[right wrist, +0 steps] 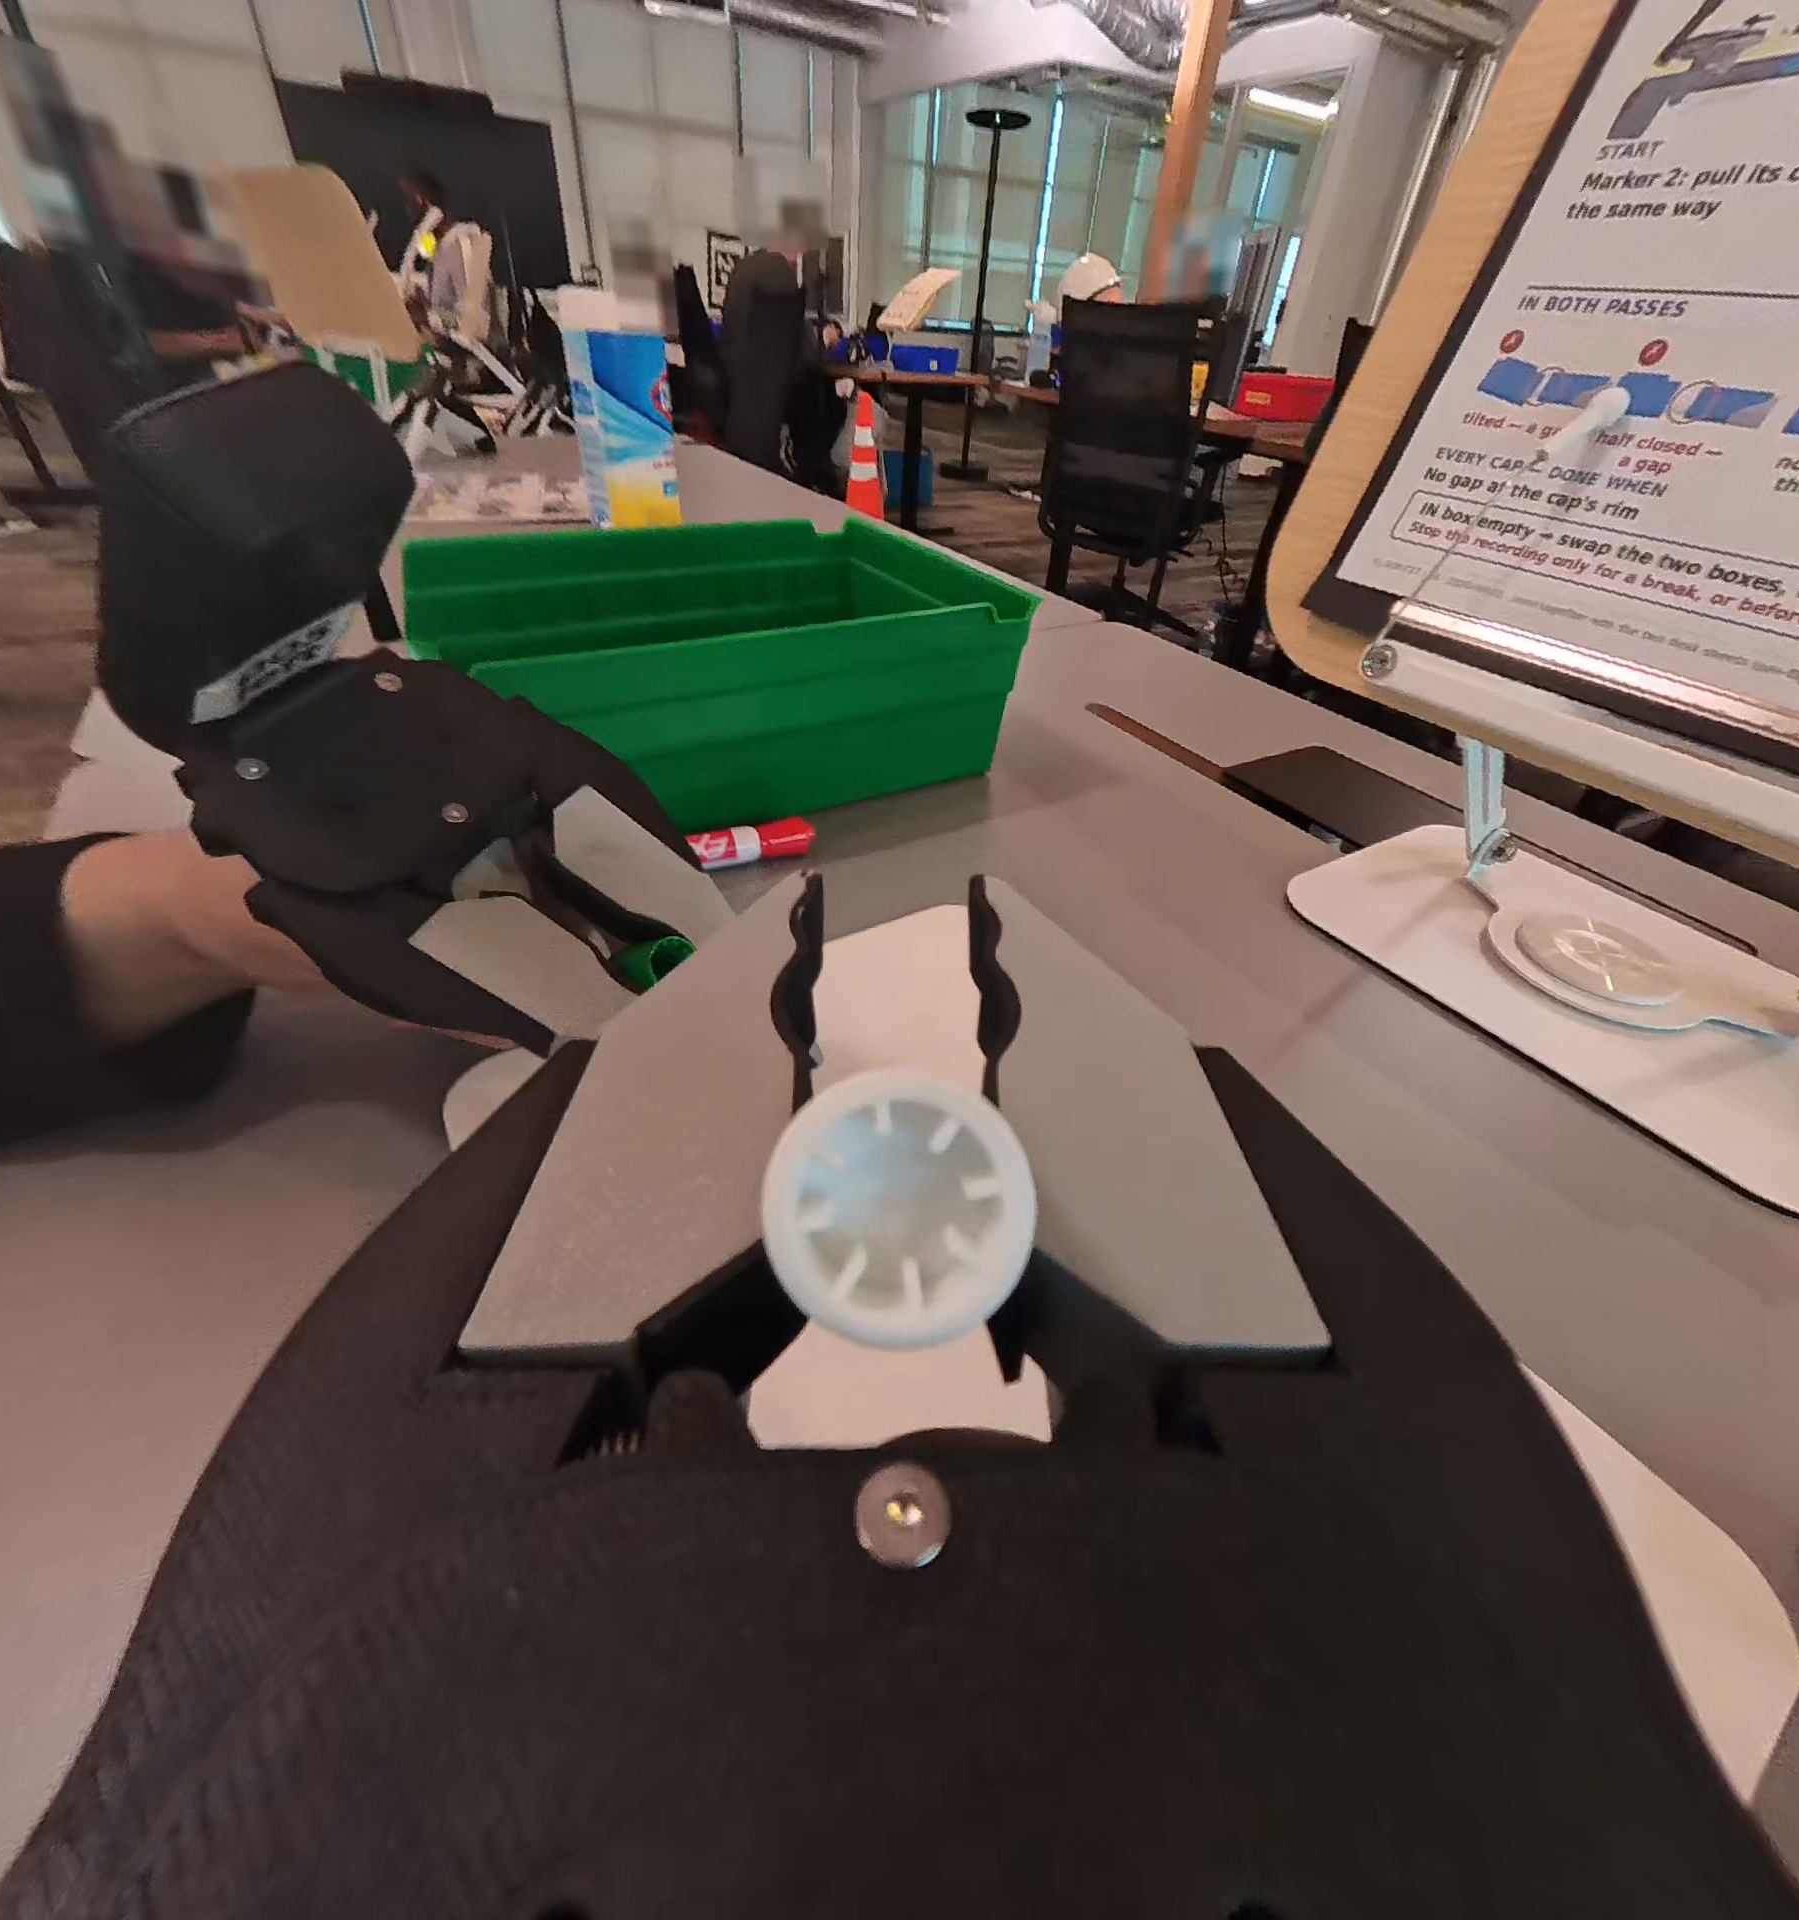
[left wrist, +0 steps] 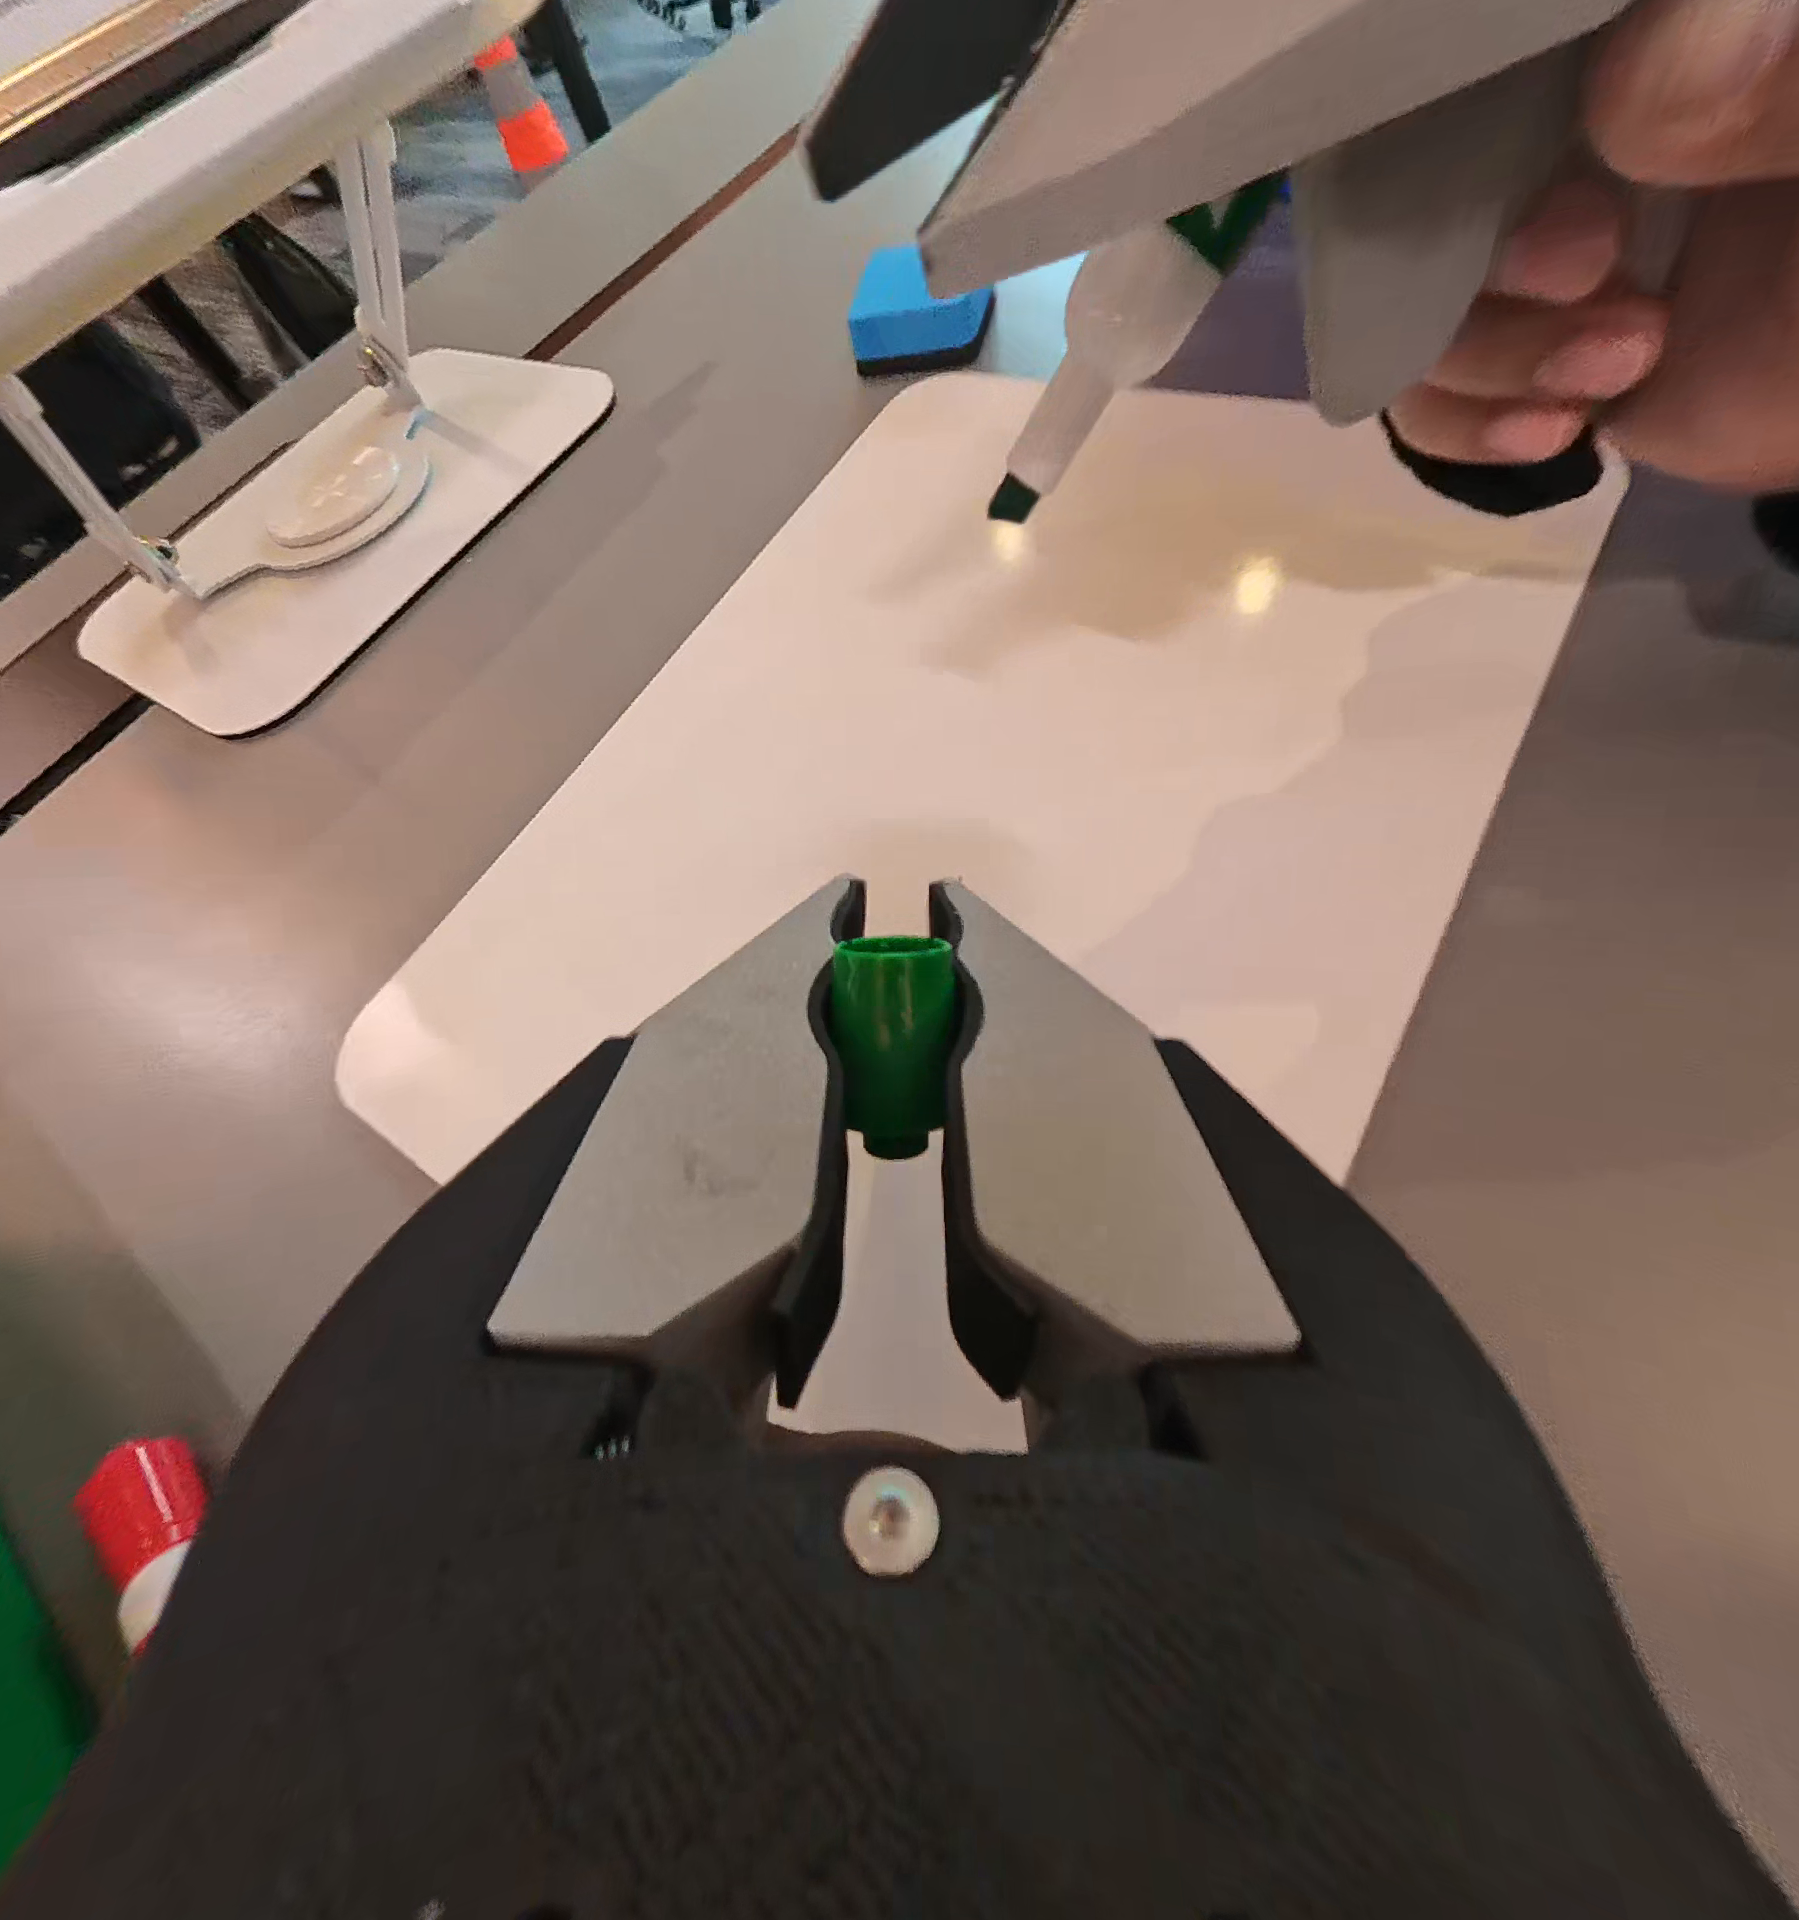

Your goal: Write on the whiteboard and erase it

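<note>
Left wrist view: your left gripper [left wrist: 897, 904] clamps the green cap [left wrist: 892, 1029] over the whiteboard [left wrist: 1134, 748].
Your right gripper [right wrist: 895, 904] fingers hold the marker [right wrist: 897, 1210], tip just above the board; the green bin [right wrist: 770, 665] on the tabletop [right wrist: 1134, 790] looks empty.

Green rectangular plastic bin [right wrist: 729, 665] on grey tabletop [right wrist: 1134, 790]; red-capped white marker [right wrist: 749, 842] lying just before it; white document stand [right wrist: 1560, 966] holding printed sheet; orange-white traffic cone [right wrist: 864, 457] on floor beyond; black office chair [right wrist: 1123, 416].
</note>
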Demonstrator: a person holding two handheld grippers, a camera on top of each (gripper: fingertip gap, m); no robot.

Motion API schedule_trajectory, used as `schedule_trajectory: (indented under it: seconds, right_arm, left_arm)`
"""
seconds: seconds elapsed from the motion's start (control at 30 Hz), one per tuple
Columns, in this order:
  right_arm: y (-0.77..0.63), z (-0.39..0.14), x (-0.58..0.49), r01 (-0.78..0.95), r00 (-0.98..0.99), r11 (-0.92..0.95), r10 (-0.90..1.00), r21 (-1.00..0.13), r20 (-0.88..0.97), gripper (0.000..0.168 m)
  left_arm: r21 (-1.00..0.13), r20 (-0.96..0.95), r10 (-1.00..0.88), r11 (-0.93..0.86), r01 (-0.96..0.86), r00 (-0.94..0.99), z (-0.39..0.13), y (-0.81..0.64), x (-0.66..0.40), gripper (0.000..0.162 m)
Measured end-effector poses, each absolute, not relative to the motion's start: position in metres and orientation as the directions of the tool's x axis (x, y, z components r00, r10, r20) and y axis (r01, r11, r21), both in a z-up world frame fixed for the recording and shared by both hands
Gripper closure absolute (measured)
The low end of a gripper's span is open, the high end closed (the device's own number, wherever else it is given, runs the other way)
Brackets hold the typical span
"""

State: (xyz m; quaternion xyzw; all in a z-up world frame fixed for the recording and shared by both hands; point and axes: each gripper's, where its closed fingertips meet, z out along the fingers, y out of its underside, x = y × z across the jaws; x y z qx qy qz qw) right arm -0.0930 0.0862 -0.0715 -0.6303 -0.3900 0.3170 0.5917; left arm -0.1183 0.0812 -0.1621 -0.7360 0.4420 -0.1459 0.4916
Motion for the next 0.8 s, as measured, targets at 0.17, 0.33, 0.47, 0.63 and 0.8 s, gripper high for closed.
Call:
schedule_trajectory:
  seconds: [0.17,0.33,0.47,0.63,0.8]
  right_arm:
    - [0.088,-0.085,-0.097,0.135,0.469,-0.077,0.883,-0.988,-0.005,0.143]
    - [0.087,-0.085,-0.097,0.054,0.404,-0.194,0.901,-0.980,-0.156,0.143]
    - [0.083,-0.086,-0.100,0.040,0.367,-0.226,0.909,-0.973,-0.196,0.142]
    - [0.079,-0.098,-0.108,0.093,0.346,-0.253,0.915,-0.963,-0.207,0.142]
    - [0.078,-0.101,-0.110,0.108,0.343,-0.255,0.917,-0.961,-0.205,0.142]
  left_arm:
    - [-0.822,-0.264,-0.778,-0.128,-0.555,0.571,-0.170,0.084,-0.122,0.152]
    - [-0.815,-0.191,-0.800,-0.193,-0.546,0.569,-0.177,0.081,-0.124,0.152]
    - [-0.810,-0.013,-0.831,-0.318,-0.493,0.557,-0.184,0.071,-0.120,0.153]
    - [-0.745,0.028,-0.840,-0.380,-0.549,0.543,-0.198,0.061,-0.132,0.153]
    - [-0.742,0.073,-0.833,-0.413,-0.528,0.548,-0.195,0.057,-0.144,0.153]
